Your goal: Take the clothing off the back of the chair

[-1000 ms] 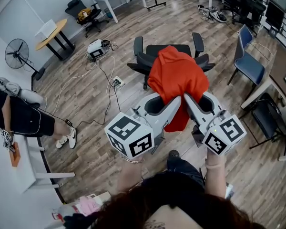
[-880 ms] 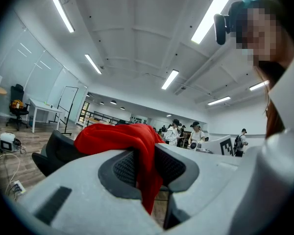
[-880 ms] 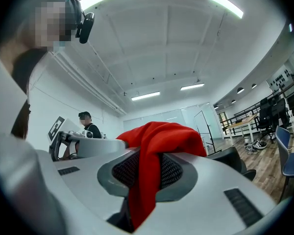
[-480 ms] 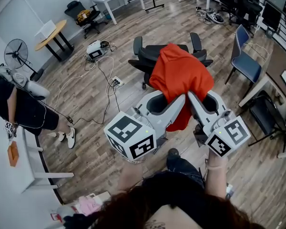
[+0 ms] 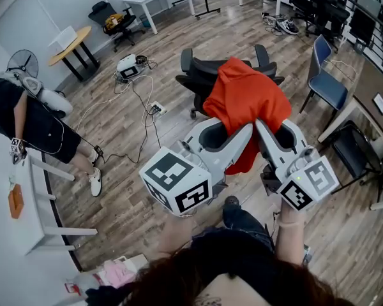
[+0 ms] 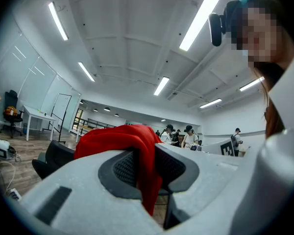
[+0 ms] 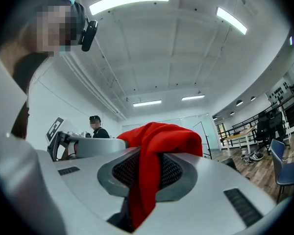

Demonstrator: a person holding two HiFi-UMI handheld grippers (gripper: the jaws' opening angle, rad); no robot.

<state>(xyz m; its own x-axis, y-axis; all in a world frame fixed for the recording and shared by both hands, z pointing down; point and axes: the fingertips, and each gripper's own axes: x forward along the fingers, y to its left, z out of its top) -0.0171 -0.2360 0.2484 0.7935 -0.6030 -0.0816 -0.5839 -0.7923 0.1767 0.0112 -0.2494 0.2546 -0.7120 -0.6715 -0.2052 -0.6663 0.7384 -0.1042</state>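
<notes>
Item 1, left gripper [image 5: 241,134]: fingers [image 6: 121,168] nearly closed, clamped on a fold of the red garment [image 5: 246,104]

Item 2, right gripper [image 5: 260,129]: just beside the left, pinching the same cloth; the paired grip probably keeps it spread for lifting clear

Item 3, garment: bunched beyond the fingers, hem hanging below them, far end at the backrest of the black office chair [image 5: 201,78], contact unclear

Chair back [image 5: 207,65] partly behind red clothing [image 5: 246,102]
</notes>
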